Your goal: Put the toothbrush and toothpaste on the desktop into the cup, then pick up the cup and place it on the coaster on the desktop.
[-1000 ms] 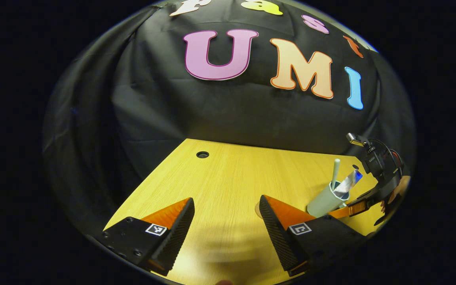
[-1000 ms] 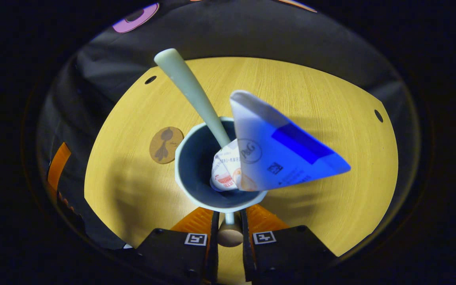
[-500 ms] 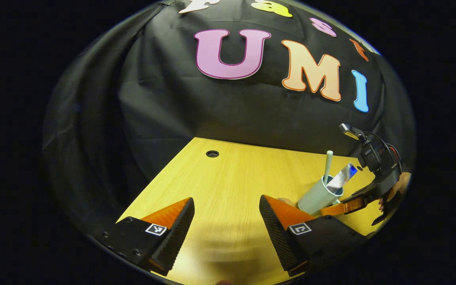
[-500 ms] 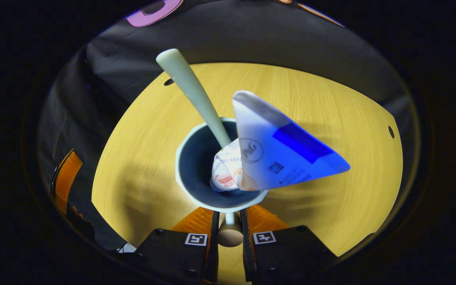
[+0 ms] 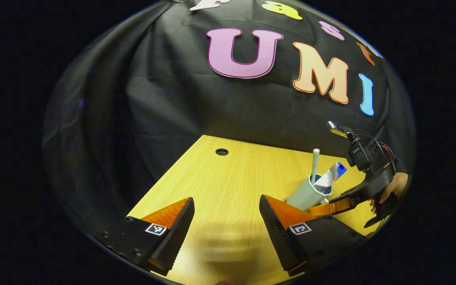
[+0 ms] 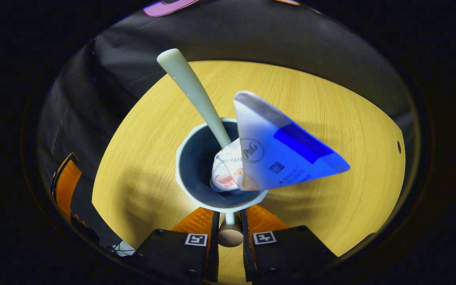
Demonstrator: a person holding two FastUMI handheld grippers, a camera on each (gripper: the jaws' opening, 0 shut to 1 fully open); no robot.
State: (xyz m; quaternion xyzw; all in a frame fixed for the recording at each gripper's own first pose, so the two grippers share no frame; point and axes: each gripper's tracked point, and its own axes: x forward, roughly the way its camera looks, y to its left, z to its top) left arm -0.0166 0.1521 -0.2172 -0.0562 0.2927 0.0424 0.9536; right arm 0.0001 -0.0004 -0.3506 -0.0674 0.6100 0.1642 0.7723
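The desktop (image 6: 331, 118) looks like pale wood veneer or laminate with a fine straight grain and a low satin sheen. The cup (image 6: 184, 190) seems smooth matt plastic or ceramic, its inside darker; its small handle knob (image 6: 230, 234) looks like bare turned wood. The toothbrush (image 6: 190, 89) handle is matt, smooth plastic. The toothpaste (image 6: 279, 154) tube is thin glossy printed plastic, creased near its lower end. The booth wall (image 5: 172, 99) is matt black cloth, softly wrinkled.
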